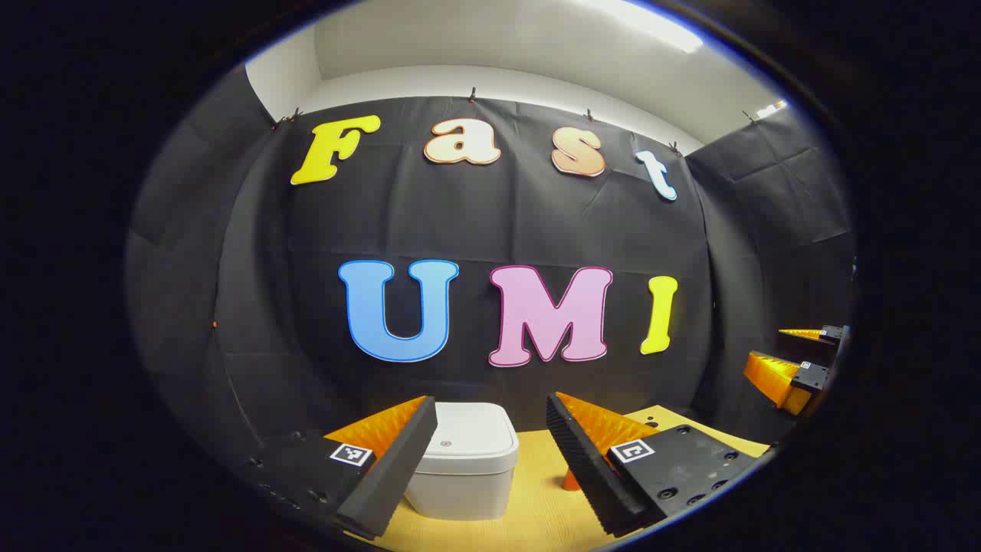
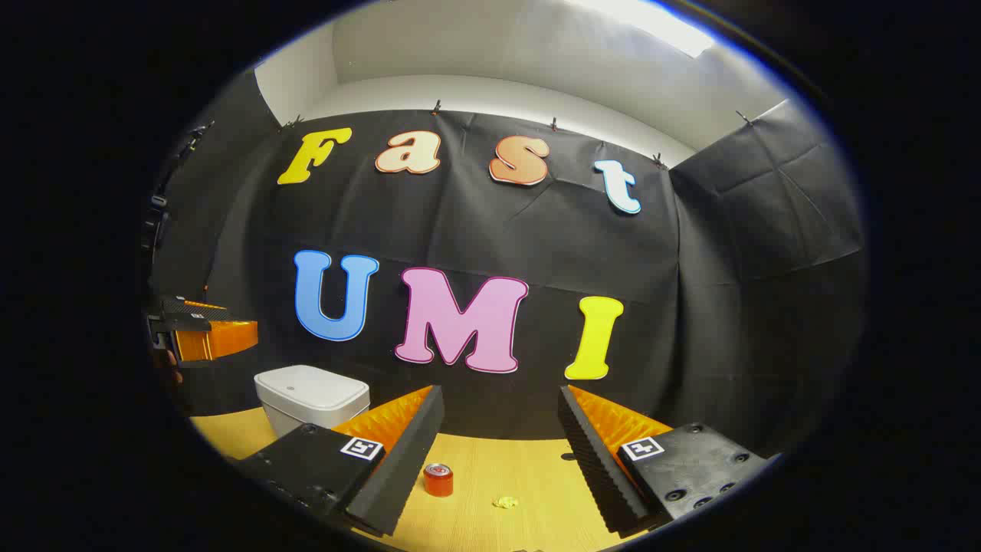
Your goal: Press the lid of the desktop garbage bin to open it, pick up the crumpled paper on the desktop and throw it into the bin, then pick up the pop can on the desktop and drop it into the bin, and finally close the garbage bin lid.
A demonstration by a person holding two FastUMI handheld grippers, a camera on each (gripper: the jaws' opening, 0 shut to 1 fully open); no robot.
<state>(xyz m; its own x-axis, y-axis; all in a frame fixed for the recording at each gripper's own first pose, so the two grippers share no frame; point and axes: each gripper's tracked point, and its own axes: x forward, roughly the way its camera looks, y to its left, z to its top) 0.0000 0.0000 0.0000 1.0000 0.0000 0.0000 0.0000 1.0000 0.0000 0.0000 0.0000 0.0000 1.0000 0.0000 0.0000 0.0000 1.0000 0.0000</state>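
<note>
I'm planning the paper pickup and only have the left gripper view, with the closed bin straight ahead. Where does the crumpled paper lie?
Observer: In the right gripper view, the crumpled paper lies on the desktop, in line with the gap between the open fingers of the right hand-held gripper.
Operator: And the pop can?
Observer: The pop can stands upright, left of the paper in that view and apart from it.
Operator: How do they sit relative to the bin?
Observer: The garbage bin stands farther back and to the left of both in that view.
</note>
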